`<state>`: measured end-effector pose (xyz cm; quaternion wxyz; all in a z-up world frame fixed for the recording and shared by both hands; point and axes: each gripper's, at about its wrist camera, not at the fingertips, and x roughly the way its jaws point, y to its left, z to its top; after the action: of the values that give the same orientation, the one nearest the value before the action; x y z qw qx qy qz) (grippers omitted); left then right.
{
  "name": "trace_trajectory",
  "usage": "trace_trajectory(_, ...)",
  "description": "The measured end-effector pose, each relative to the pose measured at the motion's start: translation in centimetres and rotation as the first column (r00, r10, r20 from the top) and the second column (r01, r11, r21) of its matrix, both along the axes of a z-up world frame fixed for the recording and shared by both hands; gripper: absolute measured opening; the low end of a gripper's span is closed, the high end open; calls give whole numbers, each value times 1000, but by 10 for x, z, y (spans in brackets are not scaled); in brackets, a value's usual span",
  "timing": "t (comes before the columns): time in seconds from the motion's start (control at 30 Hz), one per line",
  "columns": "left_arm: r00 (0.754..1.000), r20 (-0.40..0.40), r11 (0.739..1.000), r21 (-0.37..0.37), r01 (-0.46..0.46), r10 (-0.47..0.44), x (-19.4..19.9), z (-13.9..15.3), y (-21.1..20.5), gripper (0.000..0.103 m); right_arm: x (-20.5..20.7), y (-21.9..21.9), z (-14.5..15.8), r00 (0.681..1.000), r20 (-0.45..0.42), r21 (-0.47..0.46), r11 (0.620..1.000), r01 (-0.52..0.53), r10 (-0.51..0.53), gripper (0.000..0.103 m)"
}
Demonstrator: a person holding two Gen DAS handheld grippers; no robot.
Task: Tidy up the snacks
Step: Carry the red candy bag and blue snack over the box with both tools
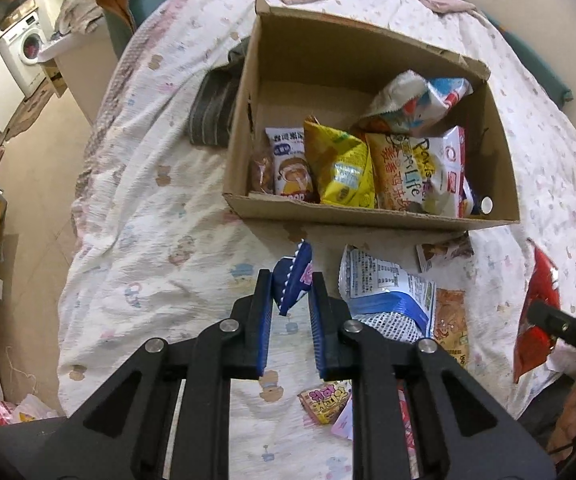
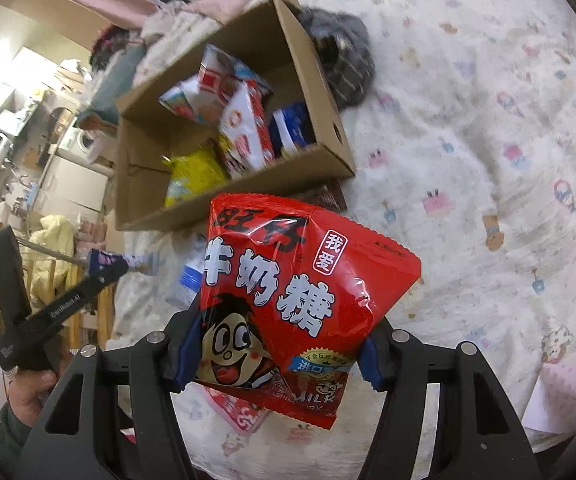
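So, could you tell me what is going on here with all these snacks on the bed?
A person is sorting snack packets into an open brown cardboard box on the patterned bed cover. The left tongs are shut on a small dark blue packet, held above the bed short of the box. The right tongs grip a large red milk candy bag. Several packets already sit in the box; others lie loose on the bed.

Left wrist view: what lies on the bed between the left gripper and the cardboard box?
Only bare printed bedsheet lies between the left gripper, shut on a small blue packet, and the cardboard box.
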<state>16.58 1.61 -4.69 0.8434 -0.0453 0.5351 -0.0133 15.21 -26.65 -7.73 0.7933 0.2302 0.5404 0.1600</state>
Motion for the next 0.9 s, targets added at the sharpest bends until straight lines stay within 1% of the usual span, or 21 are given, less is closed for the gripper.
trace_trajectory(0.03, 1000, 6, 1000, -4, 4, -4, -2, 4, 1, 14, -1, 0, 4, 1000, 16, 5, 1000, 0, 0, 65)
trace_trajectory(0.1, 1000, 14, 999, -42, 6, -6, -6, 14, 4, 14, -2, 0, 12, 999, 38, 14, 1000, -4, 3, 65)
trace_trajectory(0.17, 999, 45, 999, -38, 19, -17, -11, 29, 5, 14, -1, -1, 21, 999, 42, 53, 998, -17, 15, 65)
trace_trajectory(0.3, 994, 104, 999, -31, 43, -39, -14, 56, 4, 14, 4, -1, 50, 994, 108, 65, 997, -33, 26, 65)
trace_trajectory(0.47, 986, 157, 998, -34, 56, -50, -7, 81, 4, 14, 17, 5, 74, 985, 174, 82, 996, -36, 22, 65)
trace_trajectory(0.57, 982, 176, 997, -23, 69, -64, 5, 89, 3, 14, 28, 12, 81, 981, 191, 84, 996, -43, 26, 65)
trace_trajectory(0.63, 981, 180, 997, -31, 77, -70, 13, 92, 3, 14, 39, 17, 86, 979, 201, 75, 996, -54, 38, 65)
trace_trajectory(0.77, 978, 191, 996, -31, 87, -79, 34, 99, 2, 14, 61, 23, 100, 971, 231, 33, 997, -70, 61, 65)
trace_trajectory(0.9, 973, 214, 994, -47, 98, -86, 53, 103, -2, 14, 87, 26, 109, 969, 243, 54, 997, -61, 46, 65)
